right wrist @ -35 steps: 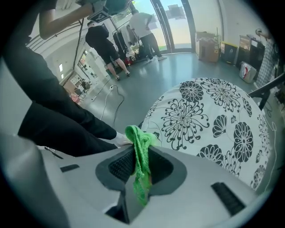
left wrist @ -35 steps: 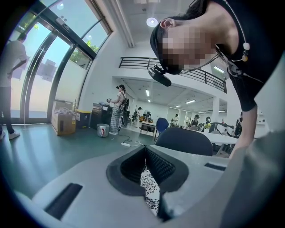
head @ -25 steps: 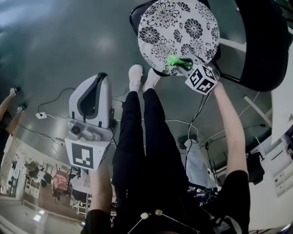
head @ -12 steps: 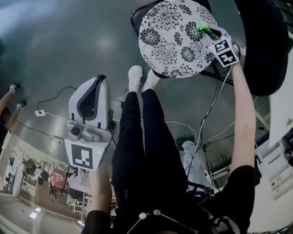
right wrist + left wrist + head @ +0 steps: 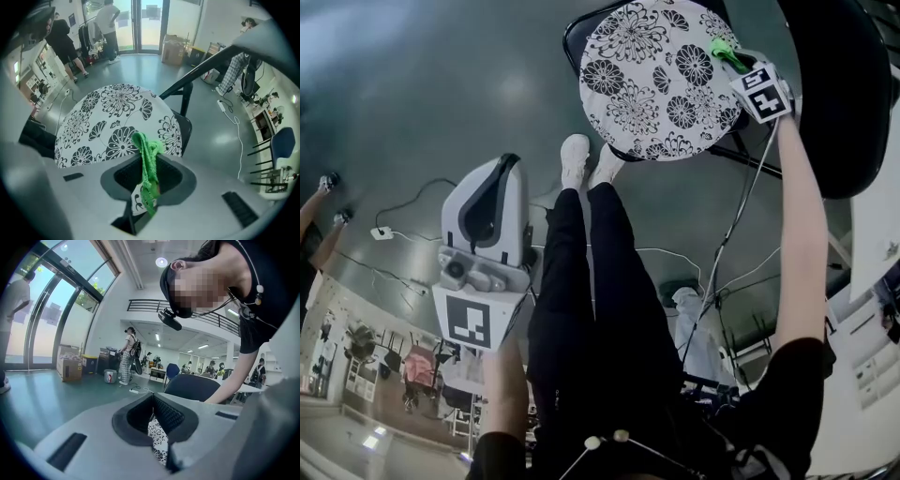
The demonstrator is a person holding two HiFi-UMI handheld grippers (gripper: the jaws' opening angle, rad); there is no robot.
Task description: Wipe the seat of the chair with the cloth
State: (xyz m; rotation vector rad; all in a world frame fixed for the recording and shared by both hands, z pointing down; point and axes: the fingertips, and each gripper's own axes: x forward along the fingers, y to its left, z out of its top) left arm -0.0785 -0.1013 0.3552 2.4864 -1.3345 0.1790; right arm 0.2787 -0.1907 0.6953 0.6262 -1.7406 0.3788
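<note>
Right gripper point(image 5: 731, 62) clenched on green cloth point(image 5: 721, 51) — cloth bunched between the jaws, its free end poking out over the floral chair seat point(image 5: 647, 84), at the seat's right edge beside the black backrest point(image 5: 834, 94). Left gripper point(image 5: 492, 187) jaws together, nothing in them — held low by the person's legs point(image 5: 600, 309), well apart from the chair

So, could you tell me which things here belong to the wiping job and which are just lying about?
Job: green cloth, right gripper holding it, floral chair seat.
Lying about: cardboard box, power strip on the floor.
</note>
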